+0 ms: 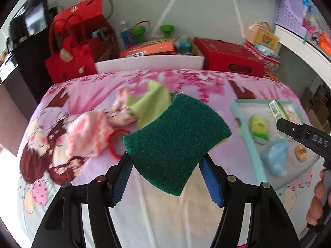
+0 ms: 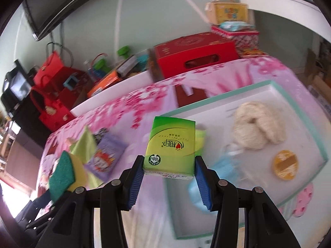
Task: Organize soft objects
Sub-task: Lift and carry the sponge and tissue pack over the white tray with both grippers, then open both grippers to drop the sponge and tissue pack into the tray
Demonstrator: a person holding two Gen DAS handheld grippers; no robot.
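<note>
Left gripper (image 1: 165, 177) is clamped on a green-topped, yellow-backed scouring sponge (image 1: 175, 142), held up off the pink cartoon-print bedspread (image 1: 62, 107); the blue pads pinch it at its near edge & the sponge bows between them, so it's soft and gives under squeeze. Right gripper (image 2: 168, 179) holds a green plastic-wrapped pocket tissue pack (image 2: 171, 144) by its lower end, jaws at a middling width, pack standing up above the near-left corner of the shallow white tray with mint-green rim (image 2: 322, 144). Already in the tray: a cream fluffy scrunchie-like bundle (image 2: 258, 128), a round orange-yellow disc (image 2: 284, 164), a light blue crumpled soft thing (image 2: 219, 165), blurred, can't tell exactly what. Still on the bed w/ no gripper near: a yellow-green cloth (image 1: 151, 103), a pink-and-white fuzzy knit piece (image 1: 86, 138), a red ring (image 1: 115, 144), plus a purple printed packet (image 2: 105, 155). Handling, my read: both held items are light; the sponge is springy & compressible, so a grip nearer its middle would probably bend it less and hold surer. The tissue pack's film looks slick and the fill squashy, so best taken across its short sides w/ pads well onto the body, as here; too near the edge & it could slide out. Nothing fragile, a drop into the tray shouldn't hurt either.
</note>
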